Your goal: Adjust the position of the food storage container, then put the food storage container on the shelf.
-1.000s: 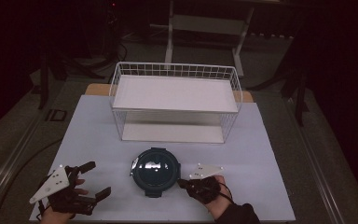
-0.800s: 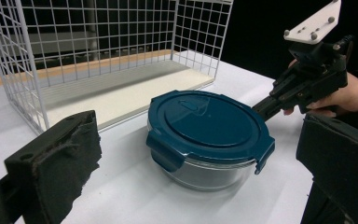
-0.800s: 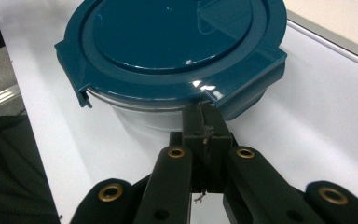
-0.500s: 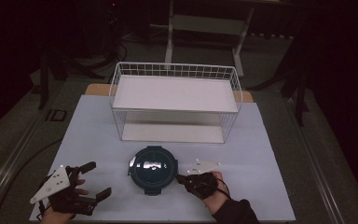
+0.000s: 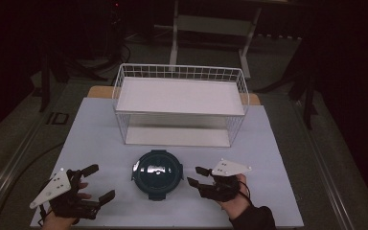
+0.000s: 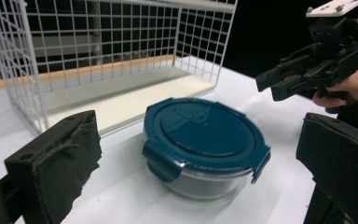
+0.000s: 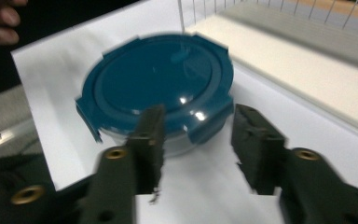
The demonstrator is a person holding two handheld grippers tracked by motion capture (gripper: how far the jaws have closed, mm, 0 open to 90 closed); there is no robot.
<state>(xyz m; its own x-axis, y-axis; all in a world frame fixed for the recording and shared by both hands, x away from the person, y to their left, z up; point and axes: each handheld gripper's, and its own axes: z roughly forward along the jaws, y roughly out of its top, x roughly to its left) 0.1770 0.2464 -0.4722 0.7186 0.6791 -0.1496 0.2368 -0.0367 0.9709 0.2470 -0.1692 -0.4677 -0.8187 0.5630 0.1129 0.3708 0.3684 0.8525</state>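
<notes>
Right tongs (image 7: 196, 140) blurred, hiding the container's (image 7: 156, 84) near wall.

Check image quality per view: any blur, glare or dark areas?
High view: sharp on the table, surroundings nearly black, glare on the teal container lid. Left gripper view: container crisp, near jaws soft, background black behind the right gripper. Right gripper view: motion blur throughout, small highlights on the lid rim, wire basket smeared.

The left gripper (image 5: 96, 183) sits near the tabletop's front-left corner, jaws wide apart. The right gripper (image 5: 197, 176) sits near the front edge, jaws parted, pointing left.
</notes>
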